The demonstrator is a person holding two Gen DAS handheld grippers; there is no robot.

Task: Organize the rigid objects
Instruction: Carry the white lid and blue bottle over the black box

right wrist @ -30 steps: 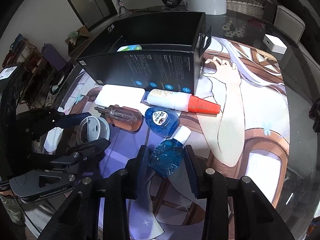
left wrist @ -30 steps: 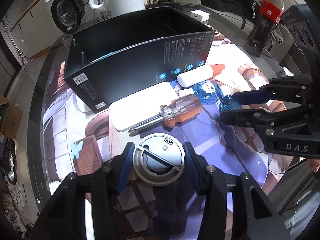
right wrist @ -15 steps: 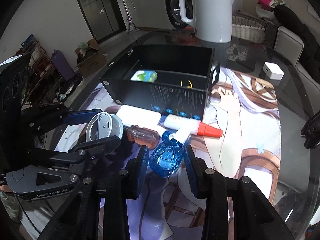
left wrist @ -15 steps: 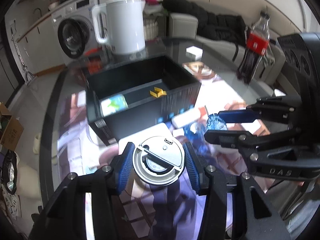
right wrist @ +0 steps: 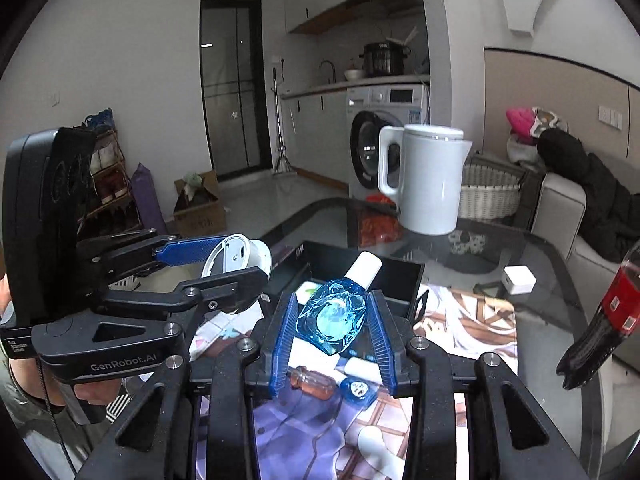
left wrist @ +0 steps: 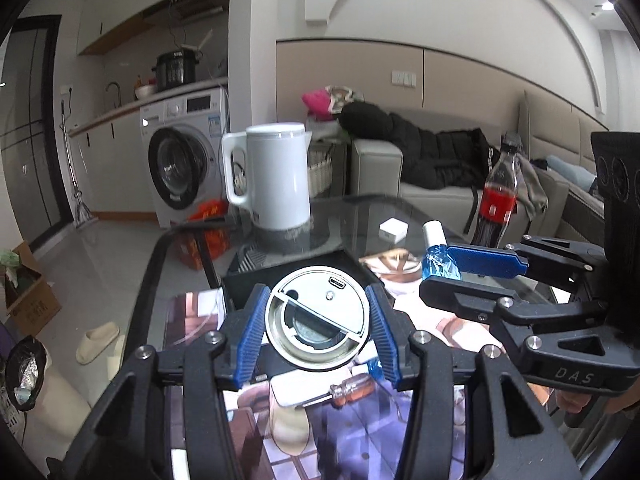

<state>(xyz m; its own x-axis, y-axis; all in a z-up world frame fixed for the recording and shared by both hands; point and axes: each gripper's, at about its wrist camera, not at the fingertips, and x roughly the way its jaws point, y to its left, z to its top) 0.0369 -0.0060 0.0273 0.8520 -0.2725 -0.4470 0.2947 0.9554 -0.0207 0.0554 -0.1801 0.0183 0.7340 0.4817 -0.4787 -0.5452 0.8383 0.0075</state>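
With the left claw (left wrist: 316, 330) squeezed on the round gadget (left wrist: 318, 318) and the right claw (right wrist: 331, 326) squeezed on the blue bottle (right wrist: 332, 320), both just in front of the black box (right wrist: 400, 276), carry each over the box, then let go low.

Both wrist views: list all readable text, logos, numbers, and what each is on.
"D A S" – side of the right gripper, seen in the left wrist view.
"GenRobot.AI" – side of the left gripper, seen in the right wrist view.
Washing machine panel sticker: too blurred.
Cola bottle red label: unreadable.
Small blue bottle cap print: too small.
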